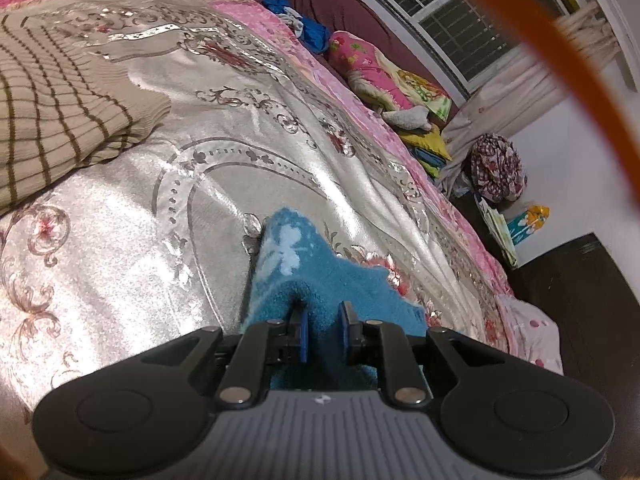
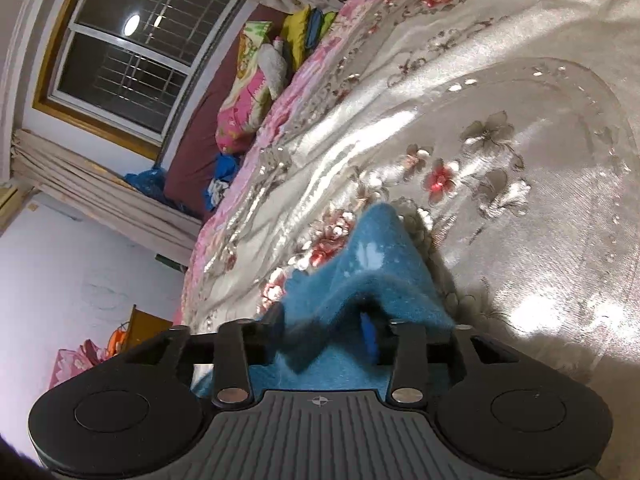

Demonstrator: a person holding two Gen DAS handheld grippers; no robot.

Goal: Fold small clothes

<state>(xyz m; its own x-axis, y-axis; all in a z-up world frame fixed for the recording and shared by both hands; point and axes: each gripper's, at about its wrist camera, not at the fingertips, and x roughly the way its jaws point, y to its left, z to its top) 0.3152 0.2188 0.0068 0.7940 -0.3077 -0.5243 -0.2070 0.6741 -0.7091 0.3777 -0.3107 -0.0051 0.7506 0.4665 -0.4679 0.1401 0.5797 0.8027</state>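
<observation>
Both my grippers sit at the blue fleece cloth on the silver bedspread.

My left gripper (image 1: pixel 323 334) has its jaws drawn narrow, clamped on a fold of the blue fleece cloth (image 1: pixel 320 276), which runs from between the blue pads (image 1: pixel 303 336) toward 12 o'clock across the silver floral bedspread (image 1: pixel 168 248). My right gripper (image 2: pixel 324 336) has its jaws partway apart; the blue fleece cloth (image 2: pixel 360 276) is draped between them, hiding the left pad, and I cannot tell whether the right pad (image 2: pixel 370 340) presses on it. In the left view, a folded beige checked garment (image 1: pixel 56 120) lies at 10 o'clock, well apart from the cloth. Pink patterned pillows (image 1: pixel 372 68) lie at 1 o'clock, near the barred window (image 1: pixel 432 12).
</observation>
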